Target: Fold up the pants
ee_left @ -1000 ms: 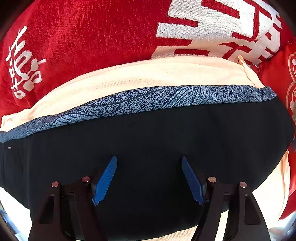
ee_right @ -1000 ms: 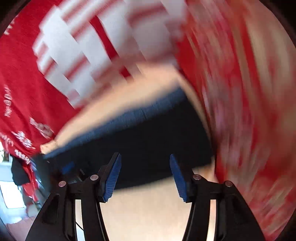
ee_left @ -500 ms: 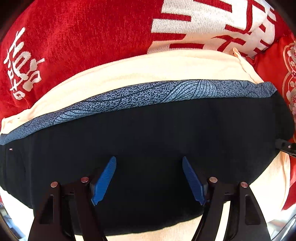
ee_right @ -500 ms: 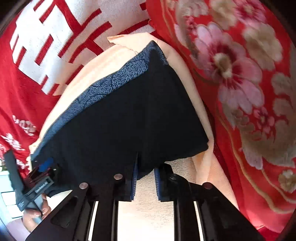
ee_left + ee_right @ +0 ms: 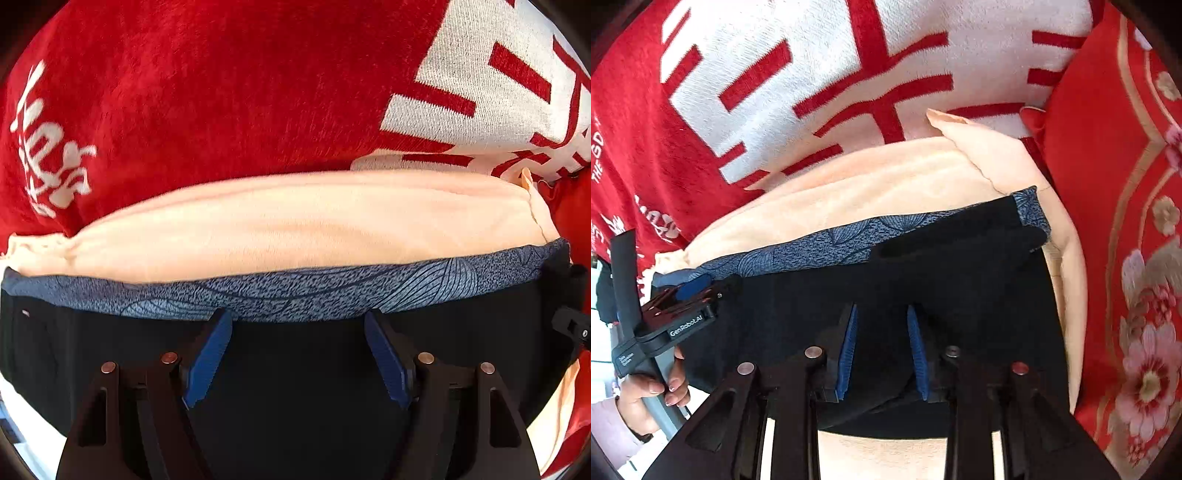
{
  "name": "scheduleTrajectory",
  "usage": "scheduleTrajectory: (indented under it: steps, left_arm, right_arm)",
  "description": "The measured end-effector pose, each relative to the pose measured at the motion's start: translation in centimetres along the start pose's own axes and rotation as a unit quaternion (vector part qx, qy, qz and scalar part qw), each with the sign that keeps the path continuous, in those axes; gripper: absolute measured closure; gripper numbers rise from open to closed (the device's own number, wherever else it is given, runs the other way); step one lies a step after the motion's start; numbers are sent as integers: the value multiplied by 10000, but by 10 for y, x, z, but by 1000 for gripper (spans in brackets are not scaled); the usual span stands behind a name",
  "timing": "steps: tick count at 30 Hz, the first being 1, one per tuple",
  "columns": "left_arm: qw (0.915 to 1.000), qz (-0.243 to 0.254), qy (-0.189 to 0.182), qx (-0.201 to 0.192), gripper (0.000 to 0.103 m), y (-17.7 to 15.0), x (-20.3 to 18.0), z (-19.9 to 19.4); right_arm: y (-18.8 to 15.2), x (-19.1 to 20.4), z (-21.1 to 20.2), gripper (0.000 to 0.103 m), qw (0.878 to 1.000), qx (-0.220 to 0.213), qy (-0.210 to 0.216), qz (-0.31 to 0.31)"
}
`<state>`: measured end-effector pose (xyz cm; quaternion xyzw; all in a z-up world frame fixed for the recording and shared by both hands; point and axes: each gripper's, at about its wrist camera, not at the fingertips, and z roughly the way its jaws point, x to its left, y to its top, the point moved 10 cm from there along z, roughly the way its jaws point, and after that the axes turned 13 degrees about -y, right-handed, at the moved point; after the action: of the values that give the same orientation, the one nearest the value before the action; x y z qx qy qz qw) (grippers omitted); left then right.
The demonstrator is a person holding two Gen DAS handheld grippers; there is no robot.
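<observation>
Now right gripper [image 5: 881,345] has half-reopened over pants [image 5: 923,277] after pinching near edge; left gripper [image 5: 297,354] stays wide open. Fold apparently laid on peach cushion [image 5: 905,177].

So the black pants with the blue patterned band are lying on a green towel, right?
Not green. The right wrist view shows the black pants with the blue patterned band lying on a peach towel.

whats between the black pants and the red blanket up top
A peach blanket lies between the black pants and the red blanket, shown in both wrist views.
</observation>
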<state>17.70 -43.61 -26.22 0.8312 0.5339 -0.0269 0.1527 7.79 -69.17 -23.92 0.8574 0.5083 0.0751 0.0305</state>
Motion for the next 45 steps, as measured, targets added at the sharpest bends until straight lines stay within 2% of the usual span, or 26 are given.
scheduleTrajectory:
  steps: [3, 5, 7, 9, 11, 13, 15, 17, 19, 20, 21, 22, 23, 25, 29, 32, 34, 38, 41, 43, 45]
  left_arm:
    - [10000, 23, 35, 60, 27, -23, 10, -8]
    - [9999, -25, 43, 165, 23, -43, 14, -12]
    - [9999, 29, 47, 125, 23, -55, 14, -16]
    - [9999, 73, 91, 113, 23, -65, 13, -20]
    - [9998, 60, 126, 114, 23, -69, 13, -21]
    - [9998, 52, 128, 141, 23, -64, 14, -18]
    - [9997, 99, 136, 159, 23, -61, 15, -17]
    - [9996, 191, 153, 144, 23, -58, 2, -11]
    - [9996, 216, 136, 117, 23, -65, 2, -13]
    - [9997, 168, 105, 115, 23, -70, 3, -15]
    - [9998, 137, 87, 108, 23, -58, 2, -12]
    - [9999, 108, 61, 74, 23, -62, 2, -14]
    - [9999, 97, 49, 31, 23, -71, 4, -17]
    - [9999, 109, 62, 38, 23, -75, 5, -20]
    - [9997, 40, -34, 237, 23, -87, 9, -31]
    - [9998, 130, 55, 165, 23, -91, 24, -54]
    - [9999, 132, 93, 27, 23, -90, 45, -70]
    - [9995, 11, 240, -206, 23, -82, 112, -100]
    - [9985, -52, 487, -232, 23, -79, 164, -116]
    - [9970, -112, 701, -293, 23, -77, 226, -130]
    - [9952, -128, 920, -311, 23, -72, 283, -139]
  right_arm:
    - [-22, -31, -14, 72, 9978, 179, -295, 570]
    - [-46, -61, -27, 70, 9916, 321, -802, 959]
    - [-64, -74, -44, 70, 9883, 296, -1007, 1107]
    - [-66, -68, -63, 70, 9910, 42, -954, 937]
    - [-51, -47, -73, 71, 9949, -296, -800, 539]
    - [-26, -25, -66, 71, 9967, -497, -581, 263]
    - [-1, -17, -44, 70, 9974, -464, -481, 287]
    - [16, -15, -24, 70, 9973, -452, -517, 246]
    - [26, -30, 0, 71, 9945, -382, -971, -39]
    - [21, -47, 10, 72, 9920, -208, -1241, 50]
    - [15, -55, 11, 73, 9947, -186, -967, 294]
    - [10, -63, 4, 74, 9958, -302, -660, 566]
    - [2, -70, 1, 74, 9953, -258, -684, 642]
    - [-13, -71, -6, 74, 9952, -173, -854, 446]
    - [-35, -58, -23, 63, 9940, 1, -1025, 395]
    - [-50, -34, -36, 62, 9962, 64, -673, 553]
    - [-60, -3, -39, 62, 9979, 75, -510, 389]
    - [-82, 73, -37, 62, 9998, 109, -171, 80]
    - [-105, 142, -39, 62, 9988, 211, 446, 31]
    - [-129, 193, -38, 60, 9939, 391, 1029, 103]
    - [-159, 247, -28, 59, 9840, 717, 1620, 179]
